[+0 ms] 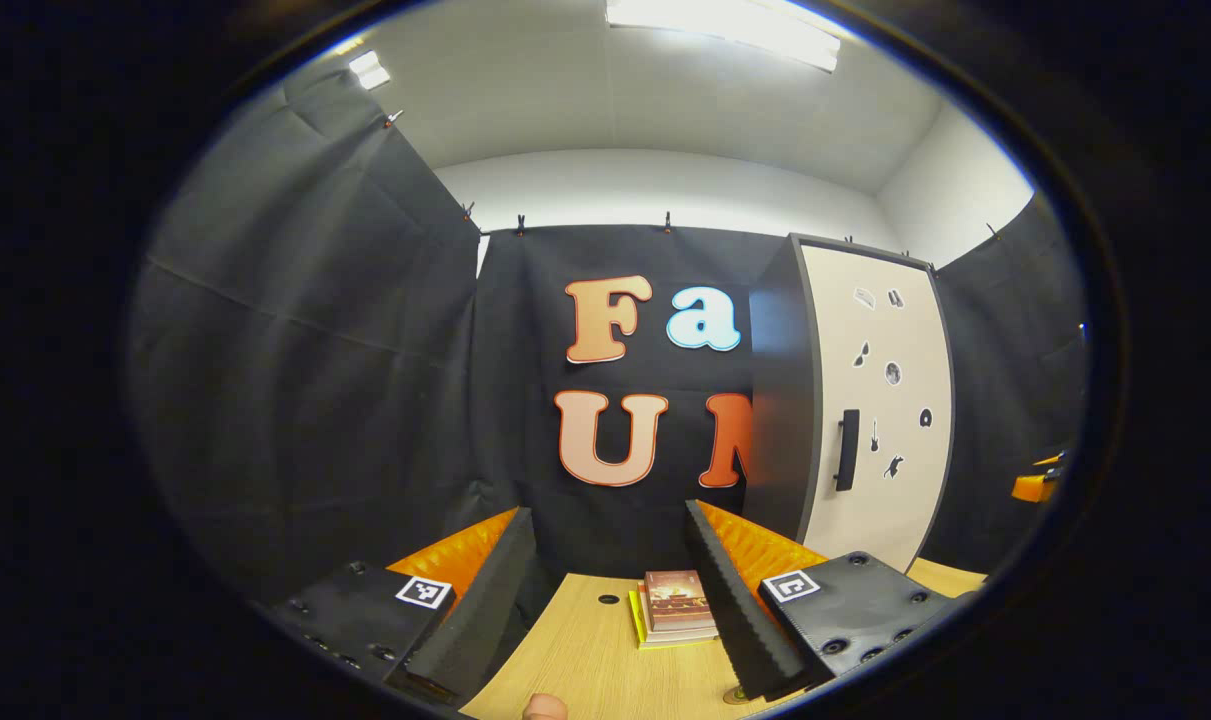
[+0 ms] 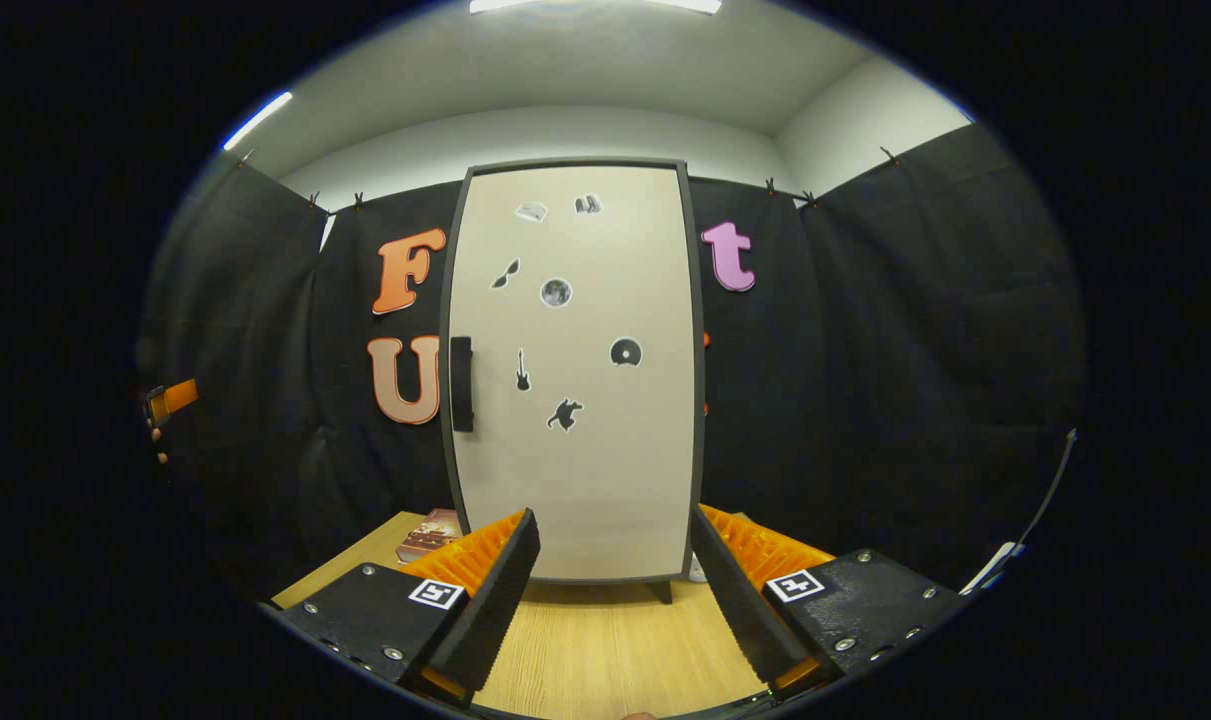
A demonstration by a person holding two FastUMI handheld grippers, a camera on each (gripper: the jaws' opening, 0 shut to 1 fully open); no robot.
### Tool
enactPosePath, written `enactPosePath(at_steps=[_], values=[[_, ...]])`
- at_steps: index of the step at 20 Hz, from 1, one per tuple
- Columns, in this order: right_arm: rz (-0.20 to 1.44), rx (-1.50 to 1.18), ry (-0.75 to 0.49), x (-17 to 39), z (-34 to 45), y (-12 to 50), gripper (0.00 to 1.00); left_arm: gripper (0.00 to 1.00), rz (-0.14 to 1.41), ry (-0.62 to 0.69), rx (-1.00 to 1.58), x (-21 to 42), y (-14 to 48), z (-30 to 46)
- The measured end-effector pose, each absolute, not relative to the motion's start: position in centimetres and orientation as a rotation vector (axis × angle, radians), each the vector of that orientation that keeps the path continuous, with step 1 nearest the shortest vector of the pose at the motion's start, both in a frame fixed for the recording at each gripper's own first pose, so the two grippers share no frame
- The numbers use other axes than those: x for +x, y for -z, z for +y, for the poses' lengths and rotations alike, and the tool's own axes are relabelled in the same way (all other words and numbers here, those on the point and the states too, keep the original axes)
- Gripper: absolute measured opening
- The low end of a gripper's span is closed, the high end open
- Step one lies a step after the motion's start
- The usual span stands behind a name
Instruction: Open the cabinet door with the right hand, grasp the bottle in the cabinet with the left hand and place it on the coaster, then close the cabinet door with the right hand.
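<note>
Two tools: left tool point(image 1: 610, 600) and right tool point(image 2: 615, 600), each with fingers spread apart, gripping nothing.
Left gripper view: stack of books point(image 1: 675, 607) on the tabletop point(image 1: 585, 660) between the fingers; cabinet point(image 1: 850, 400) off to the right, seen at an angle.
Right gripper view: cabinet door point(image 2: 575, 370) straight ahead, standing on the tabletop, books beside its left edge.
Door: shut, pale panel in a dark frame, small dark stickers, dark vertical handle point(image 2: 462, 384) at its left edge.

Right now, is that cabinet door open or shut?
Shut: the cabinet door sits flush in its dark frame, handle untouched, nothing inside visible.
</note>
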State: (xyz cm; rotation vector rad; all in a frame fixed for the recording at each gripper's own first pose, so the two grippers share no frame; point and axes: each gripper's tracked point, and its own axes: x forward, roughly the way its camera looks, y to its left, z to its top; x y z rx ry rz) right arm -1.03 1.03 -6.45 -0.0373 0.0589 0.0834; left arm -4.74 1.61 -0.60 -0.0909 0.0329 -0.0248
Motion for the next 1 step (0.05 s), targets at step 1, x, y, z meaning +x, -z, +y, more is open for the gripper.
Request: enactPosePath(at_steps=[1], values=[[0.041,-0.036,-0.078,-1.86,0.77,5.06,0.94,0.97,0.027,0.015,-0.085,-4.89,-0.16,2.14]])
